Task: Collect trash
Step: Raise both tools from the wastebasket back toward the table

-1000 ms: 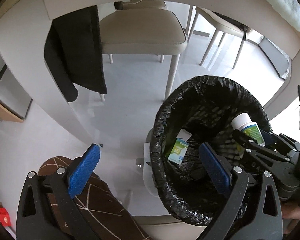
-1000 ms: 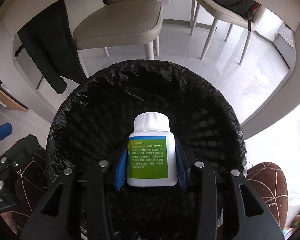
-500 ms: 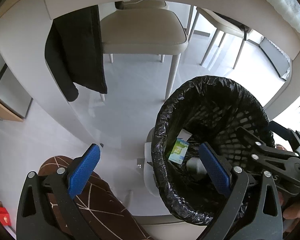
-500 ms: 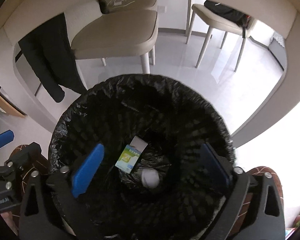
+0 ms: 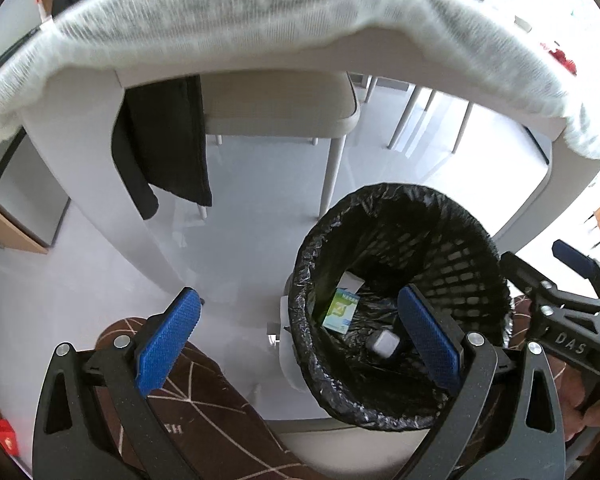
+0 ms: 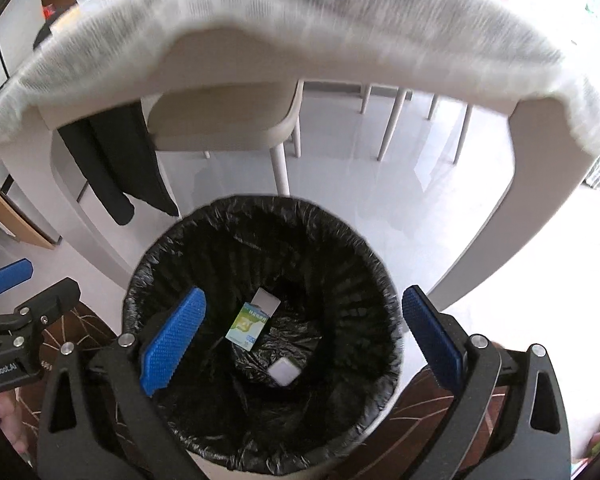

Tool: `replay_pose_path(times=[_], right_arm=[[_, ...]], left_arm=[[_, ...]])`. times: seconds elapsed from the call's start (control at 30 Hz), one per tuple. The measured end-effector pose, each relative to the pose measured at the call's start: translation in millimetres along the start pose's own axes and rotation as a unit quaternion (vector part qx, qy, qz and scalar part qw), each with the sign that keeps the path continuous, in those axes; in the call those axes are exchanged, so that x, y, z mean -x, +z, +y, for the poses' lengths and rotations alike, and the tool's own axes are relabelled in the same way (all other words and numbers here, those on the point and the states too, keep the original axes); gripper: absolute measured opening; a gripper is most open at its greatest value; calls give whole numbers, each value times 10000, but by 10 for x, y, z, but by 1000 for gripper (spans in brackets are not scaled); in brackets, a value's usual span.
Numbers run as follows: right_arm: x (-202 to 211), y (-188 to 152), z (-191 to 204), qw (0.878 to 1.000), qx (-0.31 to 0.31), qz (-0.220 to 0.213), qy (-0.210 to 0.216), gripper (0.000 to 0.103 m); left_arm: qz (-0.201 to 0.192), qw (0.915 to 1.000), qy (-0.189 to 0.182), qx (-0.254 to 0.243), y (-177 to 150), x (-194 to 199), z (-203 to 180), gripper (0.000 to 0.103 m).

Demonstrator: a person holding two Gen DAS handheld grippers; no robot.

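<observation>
Bottle (image 6: 283,373) binned; right gripper (image 6: 300,336) wide, empty.

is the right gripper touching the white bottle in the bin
Apart. The right wrist view shows the right gripper open and empty, the white bottle lying far below at the bin's bottom.

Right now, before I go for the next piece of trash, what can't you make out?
- Tabletop: both views show only its blurred cloth edge, so any remaining trash is unseen.
- White bottle in the bin: label hidden; only one white end shows.
- Green carton: print too small to read.
- Bin floor: partly hidden by left tongs.
</observation>
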State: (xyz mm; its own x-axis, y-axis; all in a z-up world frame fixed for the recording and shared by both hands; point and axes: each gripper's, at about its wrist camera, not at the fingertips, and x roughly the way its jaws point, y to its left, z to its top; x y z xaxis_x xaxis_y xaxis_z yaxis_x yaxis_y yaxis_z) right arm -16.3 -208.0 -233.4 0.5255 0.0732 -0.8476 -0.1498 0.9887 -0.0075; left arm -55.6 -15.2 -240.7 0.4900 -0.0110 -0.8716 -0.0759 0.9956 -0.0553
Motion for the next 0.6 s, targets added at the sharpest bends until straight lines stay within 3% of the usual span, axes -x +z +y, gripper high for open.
replay_pose_path(times=[0.6], right_arm=[[1049,378,-28,9961,69,-880,58,95]], left_arm=[[-712,9974,90,5,295,972,17,97]])
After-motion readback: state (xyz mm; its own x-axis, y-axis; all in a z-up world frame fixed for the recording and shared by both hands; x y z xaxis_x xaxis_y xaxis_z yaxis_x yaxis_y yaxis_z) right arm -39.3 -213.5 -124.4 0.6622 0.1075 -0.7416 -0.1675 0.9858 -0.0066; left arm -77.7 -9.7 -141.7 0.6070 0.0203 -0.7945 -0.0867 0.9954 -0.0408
